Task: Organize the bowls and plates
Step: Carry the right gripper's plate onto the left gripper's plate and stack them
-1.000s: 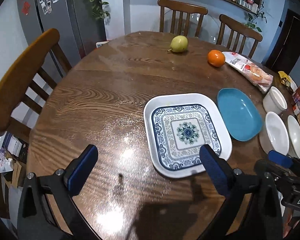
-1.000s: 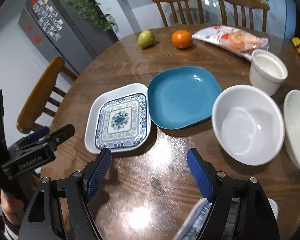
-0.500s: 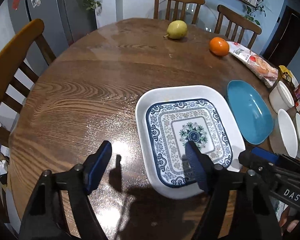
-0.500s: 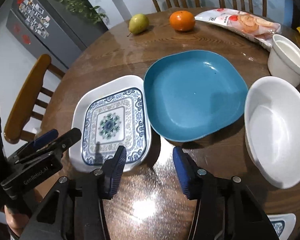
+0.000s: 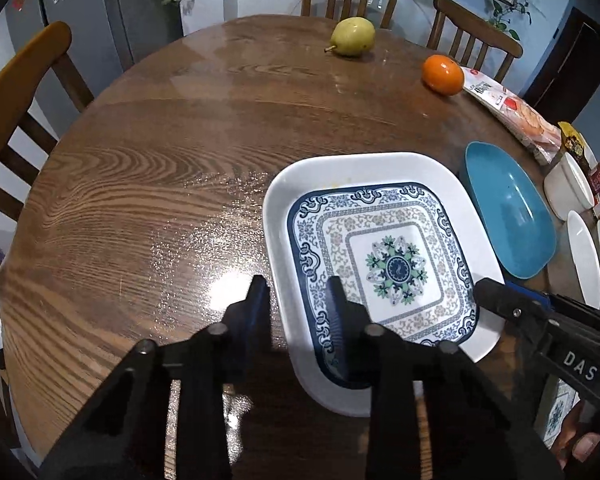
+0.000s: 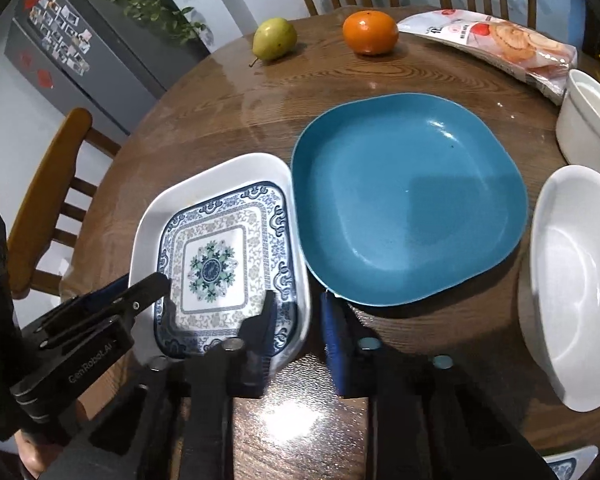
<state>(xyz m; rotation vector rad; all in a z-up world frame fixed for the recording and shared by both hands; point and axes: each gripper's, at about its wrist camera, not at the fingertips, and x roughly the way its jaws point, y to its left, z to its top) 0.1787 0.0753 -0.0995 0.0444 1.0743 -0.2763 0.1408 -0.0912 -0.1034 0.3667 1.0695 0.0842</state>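
A square white plate with a blue pattern (image 5: pixel 380 264) (image 6: pixel 220 264) lies on the round wooden table (image 5: pixel 160 160). My left gripper (image 5: pixel 298 308) straddles its left rim, one finger outside and one over the plate's floor. Its jaws are closing, and a thin gap still shows. My right gripper (image 6: pixel 298 312) straddles the opposite rim in the same way, closing, with a strip of table visible beside the rim. Each gripper also shows in the other's view: the right gripper (image 5: pixel 496 292) and the left gripper (image 6: pixel 140 282). A blue plate (image 6: pixel 408 200) lies just right of the patterned one.
A white bowl (image 6: pixel 572 280) and a white cup (image 6: pixel 592 128) sit at the right. A pear (image 5: pixel 352 36), an orange (image 5: pixel 442 74) and a snack bag (image 6: pixel 492 40) lie at the far side. Wooden chairs (image 5: pixel 16 80) ring the table. Another patterned plate (image 6: pixel 564 464) peeks in at the near right.
Both grippers have come down and in toward the patterned plate. Their jaws have narrowed from wide apart to closely straddling its left and right rims.
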